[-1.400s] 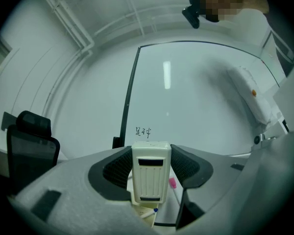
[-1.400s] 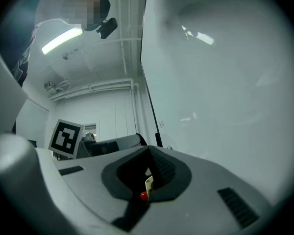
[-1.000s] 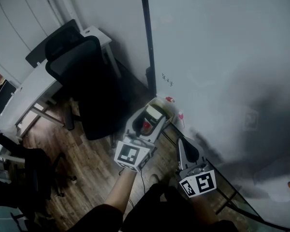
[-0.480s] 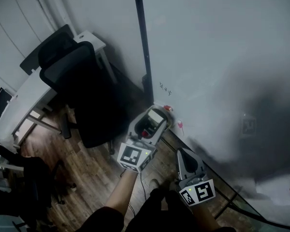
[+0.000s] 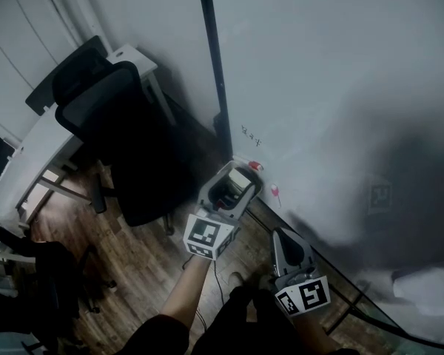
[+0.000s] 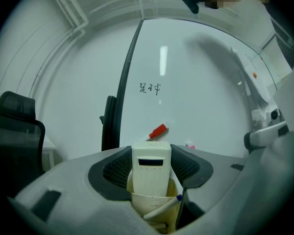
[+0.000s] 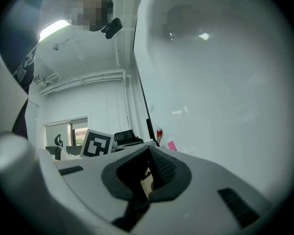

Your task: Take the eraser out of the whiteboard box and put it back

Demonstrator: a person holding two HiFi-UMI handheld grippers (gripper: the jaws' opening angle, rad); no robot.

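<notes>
The left gripper (image 5: 234, 186) clamps the white eraser (image 6: 151, 173) upright between its jaws, lower end seated in the whiteboard box (image 6: 152, 207) beneath them, while the right gripper (image 7: 148, 174) is closed and empty.

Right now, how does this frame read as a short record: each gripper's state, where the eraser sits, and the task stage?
left gripper: jaws closed on the eraser's two sides
eraser: cream, upright, lower end inside the whiteboard box
whiteboard box: cream, also holds a marker
right gripper: jaws together, empty, held low beside the whiteboard
stage: eraser gripped, not clear of the box
</notes>
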